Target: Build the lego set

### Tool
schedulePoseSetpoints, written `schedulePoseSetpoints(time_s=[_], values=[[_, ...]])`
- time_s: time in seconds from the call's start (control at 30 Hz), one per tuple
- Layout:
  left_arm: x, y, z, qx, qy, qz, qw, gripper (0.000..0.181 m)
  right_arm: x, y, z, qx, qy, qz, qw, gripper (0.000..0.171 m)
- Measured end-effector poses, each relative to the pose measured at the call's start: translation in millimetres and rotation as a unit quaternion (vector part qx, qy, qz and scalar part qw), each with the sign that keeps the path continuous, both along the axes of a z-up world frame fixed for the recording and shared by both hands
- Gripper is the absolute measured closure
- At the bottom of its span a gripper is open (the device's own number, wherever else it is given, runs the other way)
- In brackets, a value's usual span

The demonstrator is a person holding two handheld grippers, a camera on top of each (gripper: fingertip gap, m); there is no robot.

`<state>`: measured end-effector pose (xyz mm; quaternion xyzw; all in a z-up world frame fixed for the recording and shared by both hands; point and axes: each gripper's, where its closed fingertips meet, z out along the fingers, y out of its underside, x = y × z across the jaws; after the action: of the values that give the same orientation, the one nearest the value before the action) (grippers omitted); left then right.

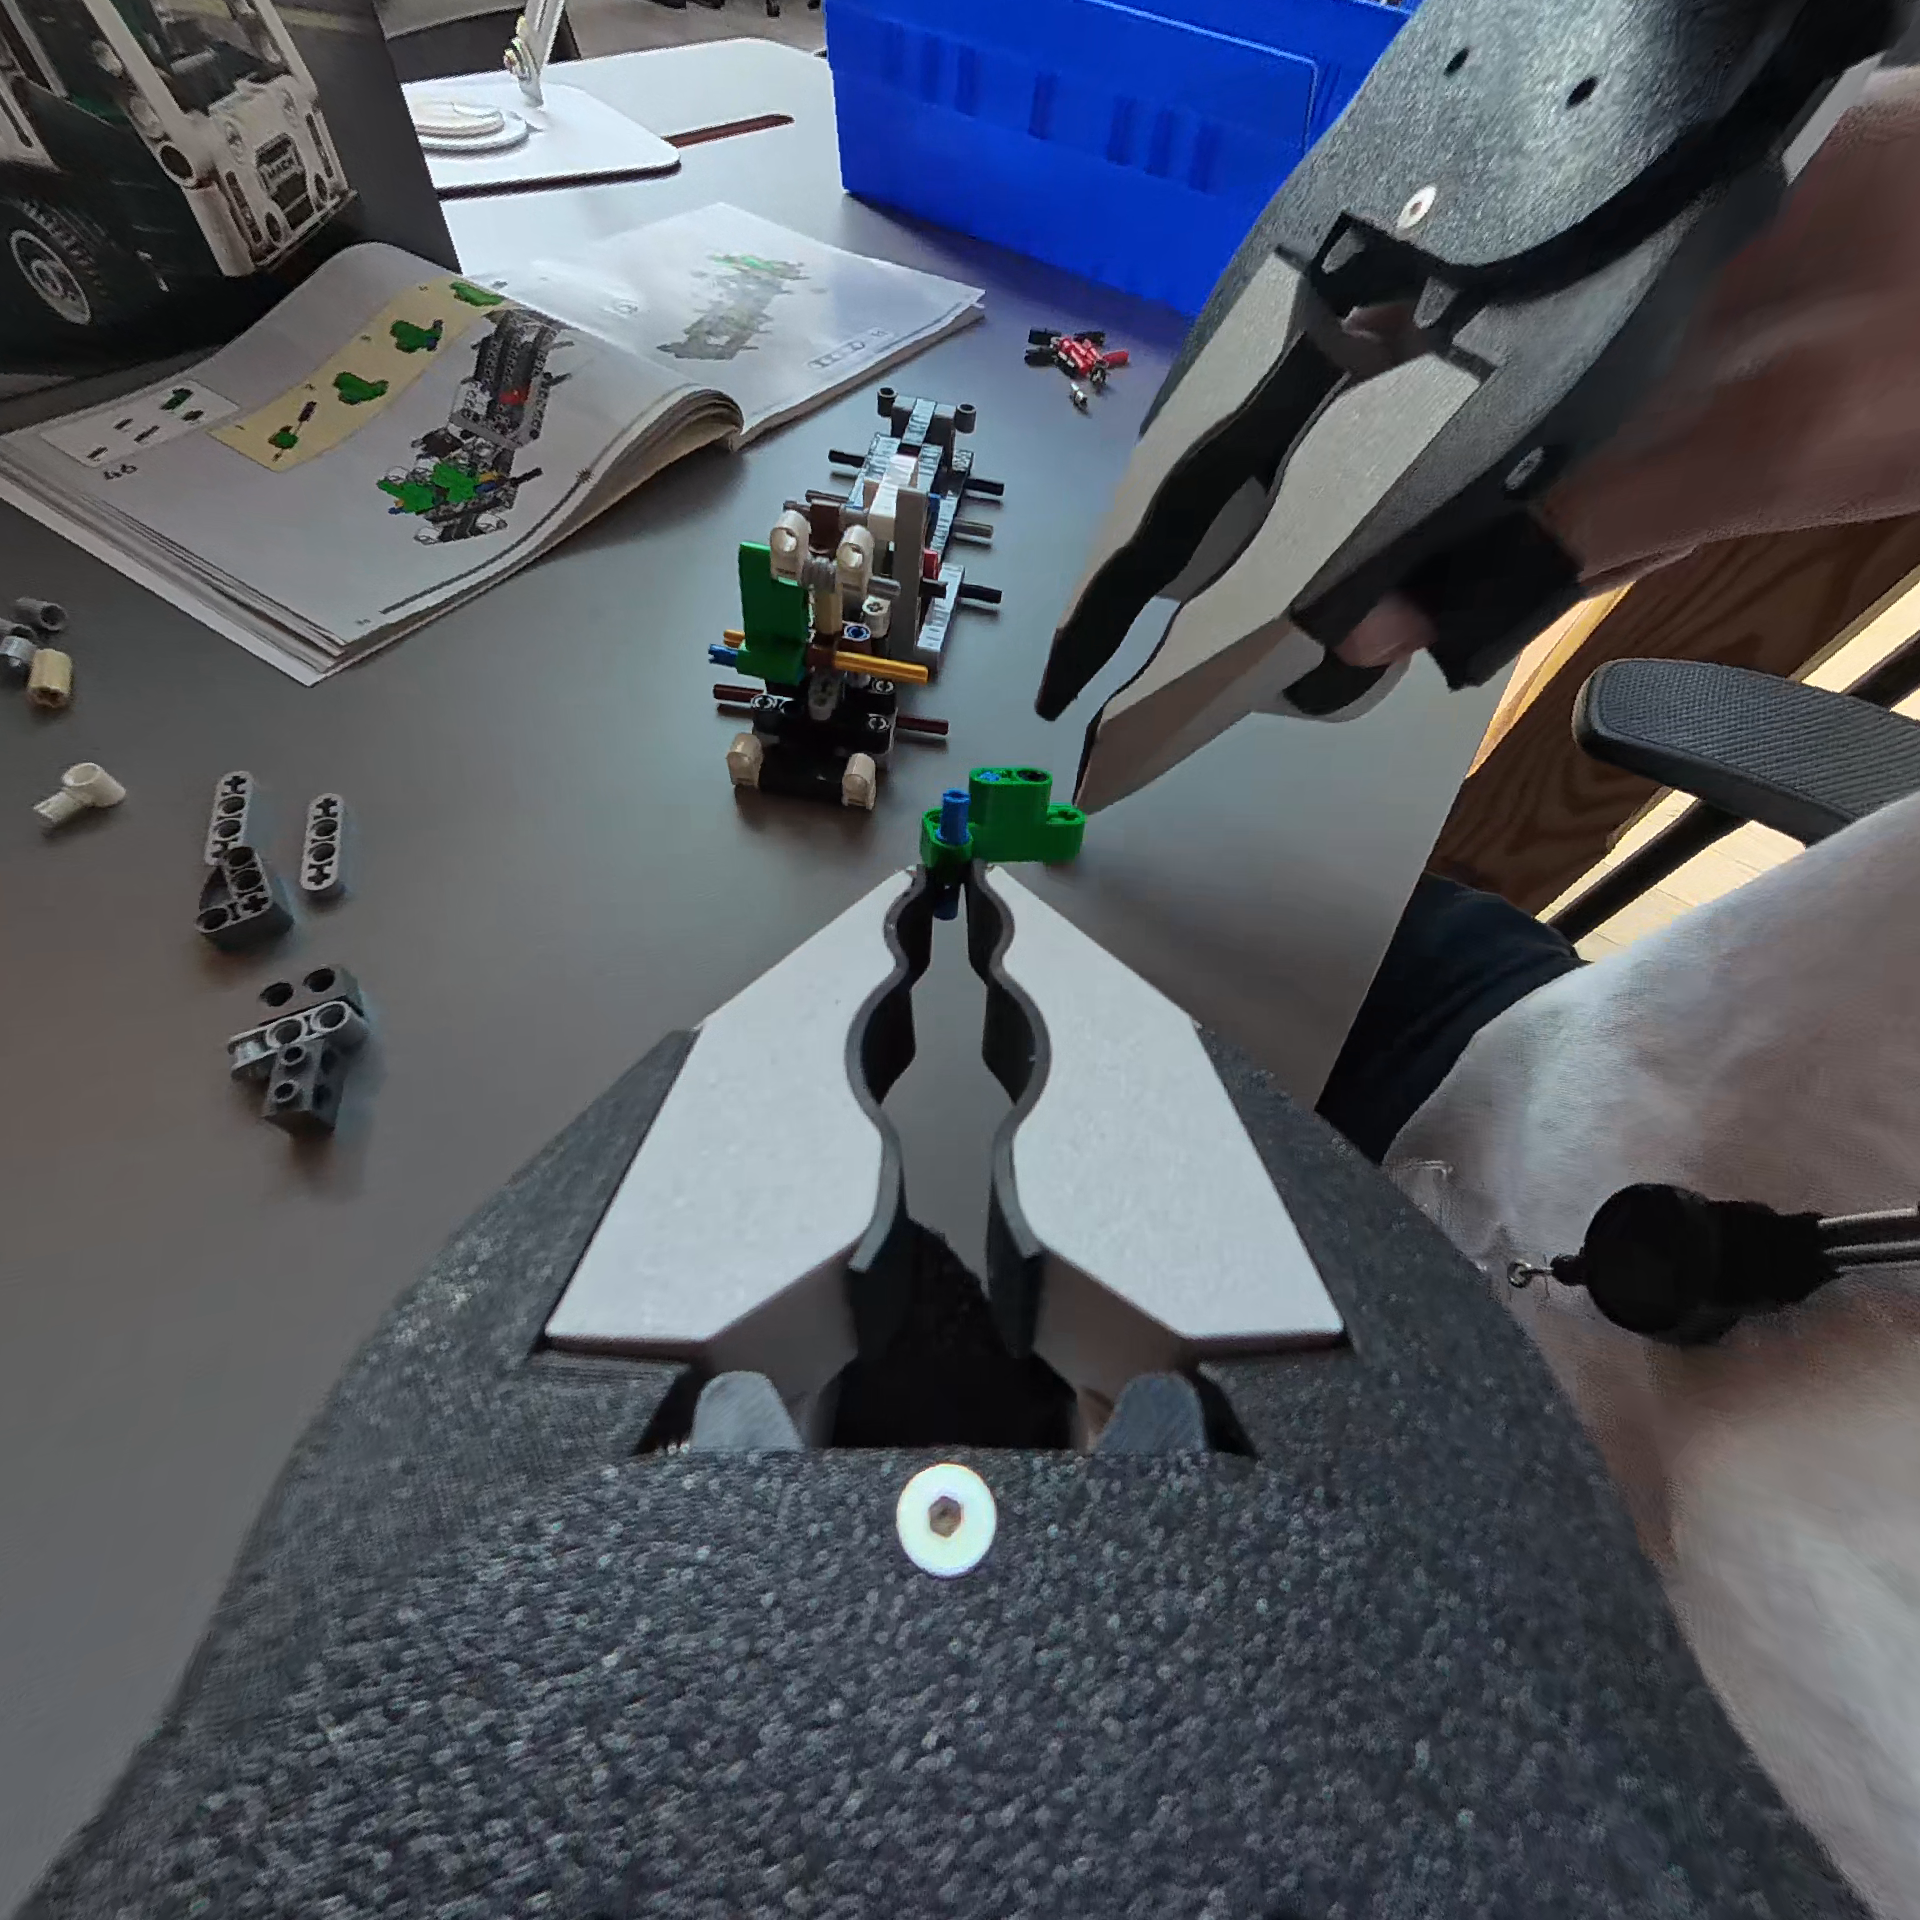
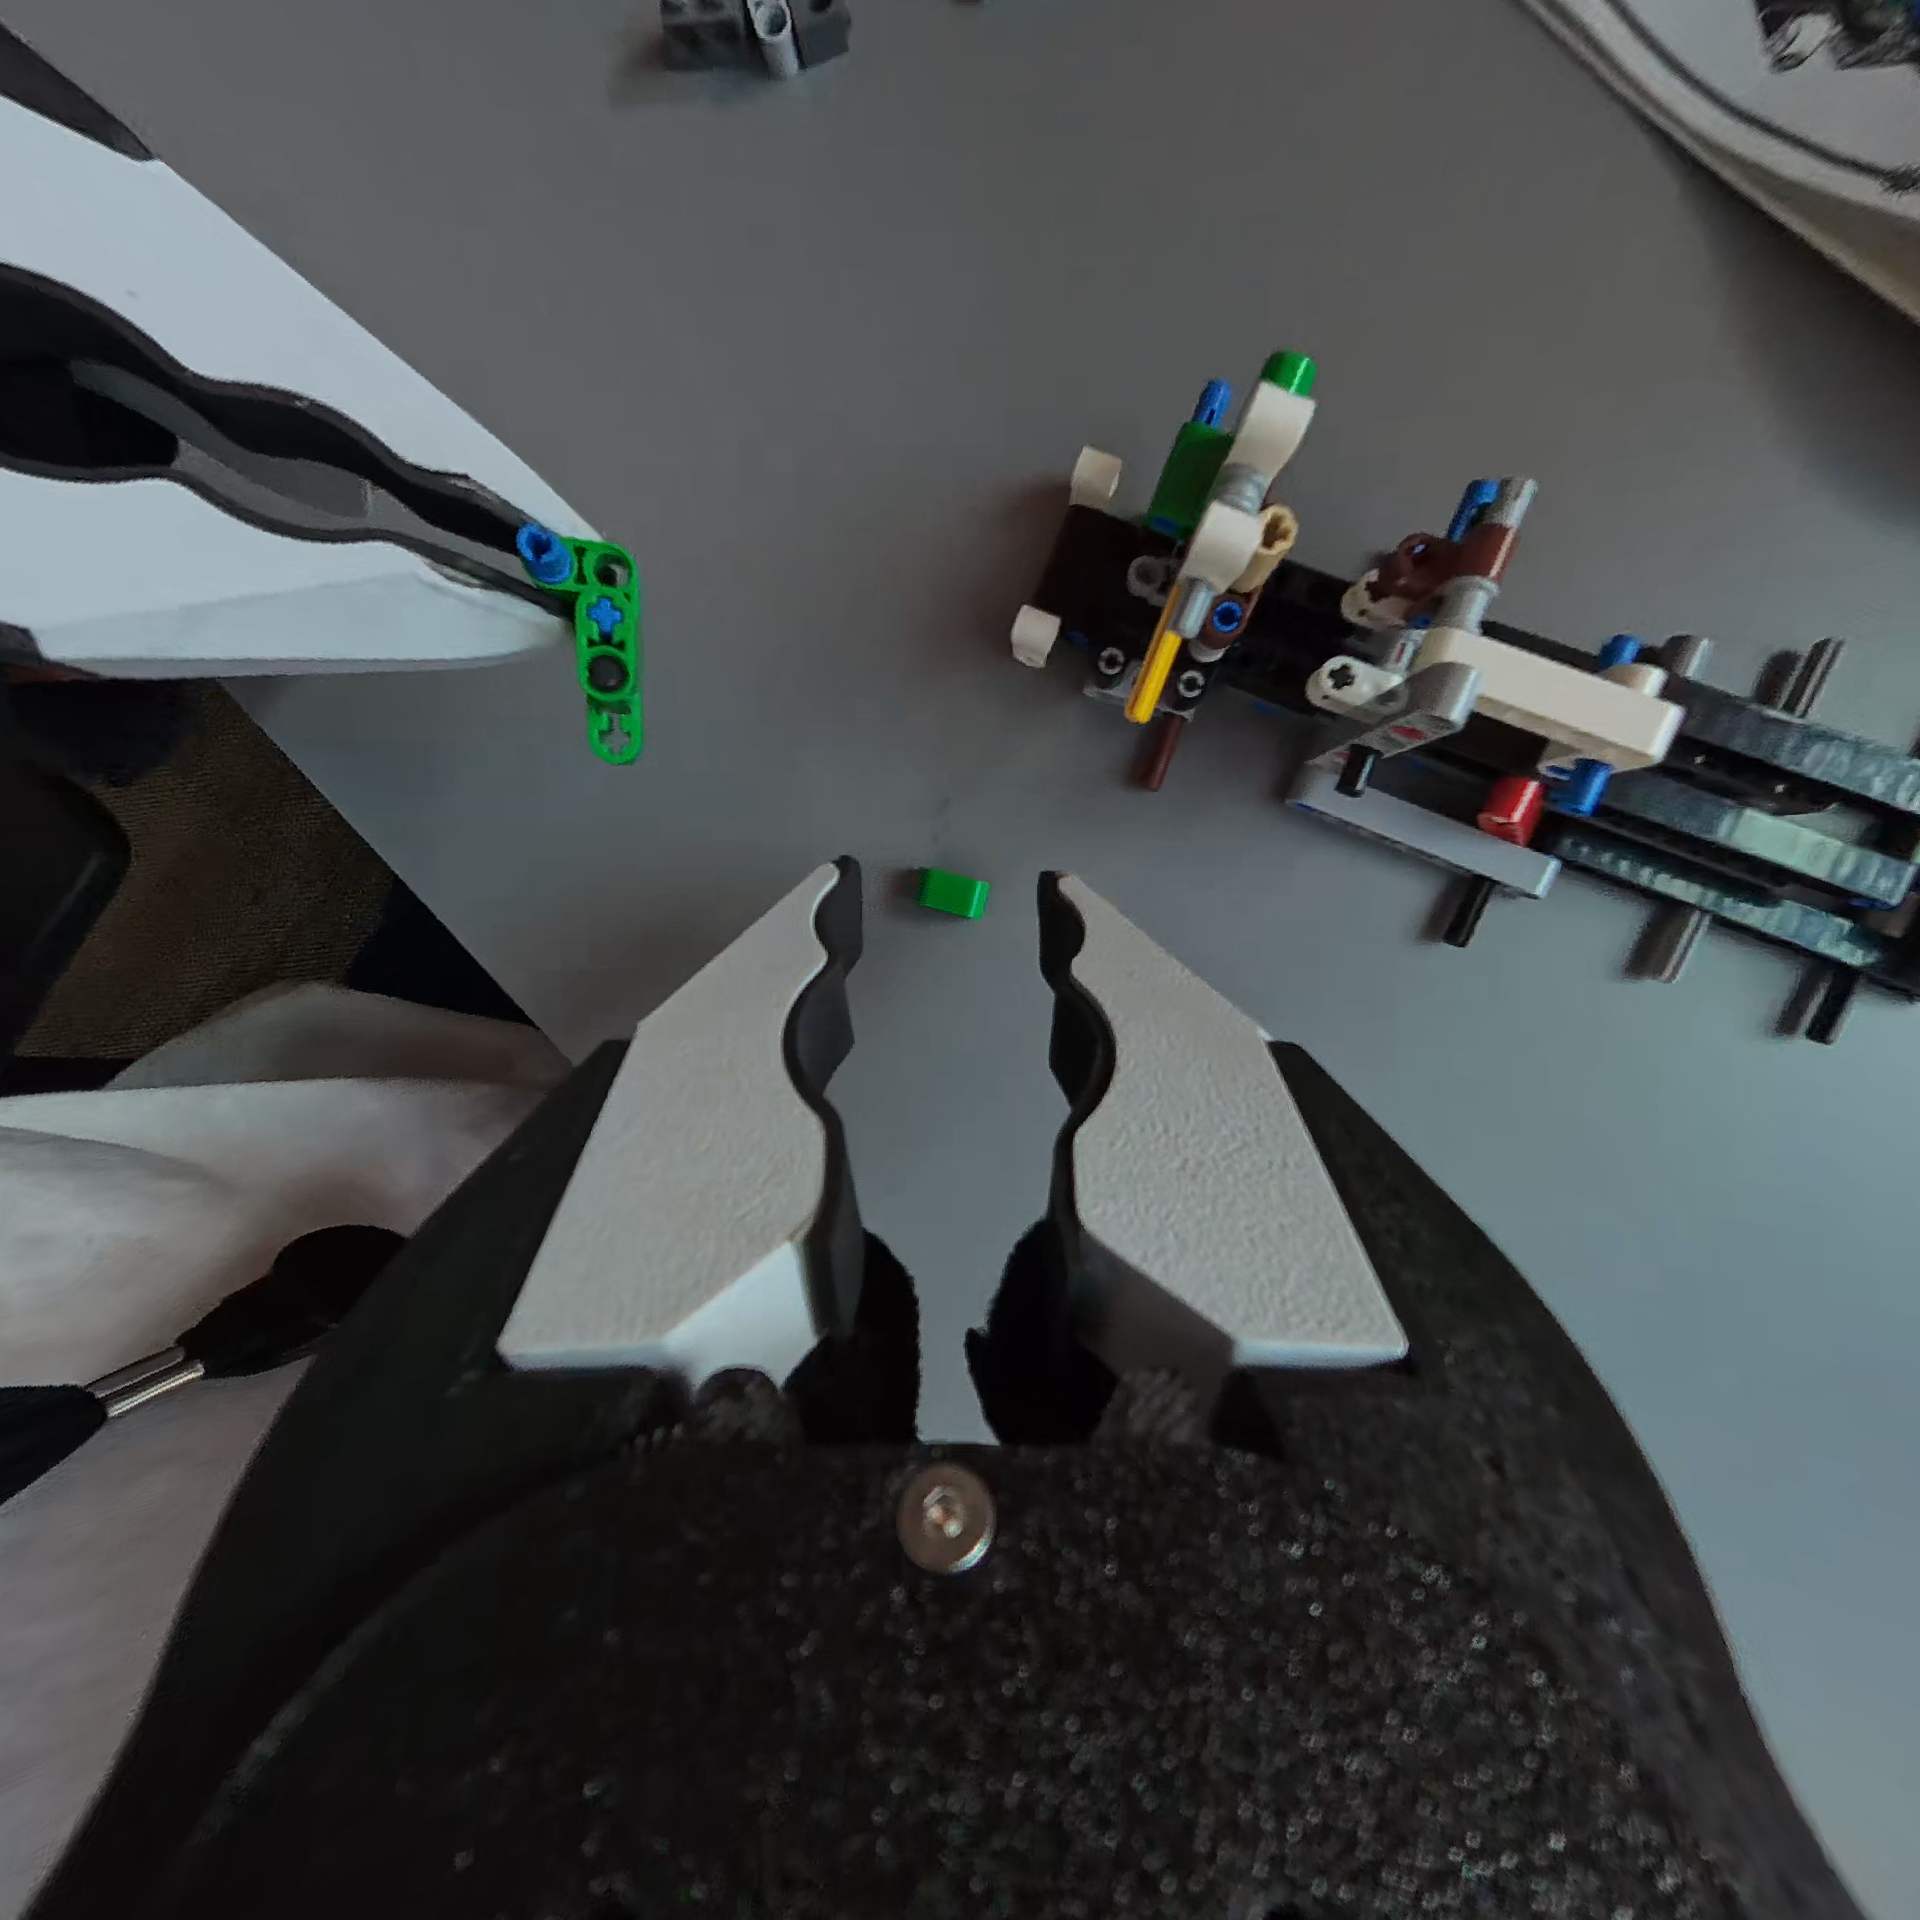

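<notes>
Left wrist view is showing the left gripper (image 1: 943, 883) pinching a green bent beam (image 1: 1013, 821) by its blue pin (image 1: 953, 821), holding it just above the grey table (image 1: 520, 1039). Beyond it, the half-built lego model (image 1: 852, 613) is standing beside an open instruction booklet (image 1: 416, 436). Right wrist view is showing the right gripper (image 2: 948, 883) hanging with its fingers parted around a small green piece (image 2: 954, 894) lying on the table.

Colours on my dark grey table (image 2: 935, 416)

My left tongs (image 1: 943, 883), grey-faced with black pads, pinch a green angled beam (image 2: 611, 649) with a blue pin (image 2: 542, 548); a small green piece (image 2: 954, 894) lies by my right tongs (image 2: 948, 883); blue bin (image 1: 1060, 135) behind
</notes>
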<state>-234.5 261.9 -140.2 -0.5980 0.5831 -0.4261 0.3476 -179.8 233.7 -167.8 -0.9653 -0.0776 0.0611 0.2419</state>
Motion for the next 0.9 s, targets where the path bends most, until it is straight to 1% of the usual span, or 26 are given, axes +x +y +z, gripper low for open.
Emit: schedulePoseSetpoints(time_s=[0.03, 0.17, 0.3, 0.37, 0.5, 0.6, 0.7, 0.73, 0.8, 0.83, 0.9], values=[[-0.2, -0.5, 0.3, 0.0, -0.001, -0.001, 1.0, 0.176, -3.2, -0.3, -3.3, -0.011, -0.001, -0.004, 1.0, 0.138], [1.0, -2.4, -3.9, 0.014, 0.012, -0.004, 1.0, 0.176, -5.2, -2.7, -15.0, -0.053, -0.03, -0.013, 0.998, 0.141], [1.5, -3.7, -6.1, 0.015, 0.019, -0.007, 1.0, 0.177, -8.7, -6.4, -23.3, -0.092, -0.023, -0.017, 0.995, 0.144], [1.1, -5.3, -5.1, 0.017, 0.016, -0.012, 1.0, 0.177, -10.6, -4.5, -23.9, -0.092, -0.027, -0.016, 0.995, 0.149], [0.5, -6.8, -4.1, 0.019, 0.012, -0.016, 1.0, 0.177, -10.8, -1.7, -24.9, -0.093, -0.037, -0.014, 0.995, 0.15], [0.4, -7.1, -3.6, 0.02, 0.01, -0.017, 1.0, 0.177, -7.5, -3.0, -25.4, -0.094, -0.054, -0.007, 0.994, 0.156], [0.8, -7.2, -5.4, 0.017, 0.016, -0.018, 1.0, 0.177, -8.3, -6.0, -25.3, -0.091, -0.056, 0.008, 0.994, 0.157], [1.0, -7.3, -6.4, 0.016, 0.019, -0.019, 1.0, 0.177, -7.2, -6.3, -24.6, -0.085, -0.061, 0.016, 0.994, 0.157], [1.3, -6.1, -7.1, 0.015, 0.022, -0.015, 1.0, 0.177, -2.1, 2.5, -13.9, -0.033, -0.067, 0.028, 0.997, 0.157], [1.2, -4.5, -6.1, 0.015, 0.018, -0.01, 1.0, 0.176, -3.0, 9.8, -3.6, 0.006, -0.051, 0.032, 0.998, 0.157], [0.4, 0.2, -1.7, 0.012, 0.005, 0.005, 1.0, 0.177, -14.3, 29.1, 29.9, 0.13, 0.027, 0.035, 0.991, 0.157]])
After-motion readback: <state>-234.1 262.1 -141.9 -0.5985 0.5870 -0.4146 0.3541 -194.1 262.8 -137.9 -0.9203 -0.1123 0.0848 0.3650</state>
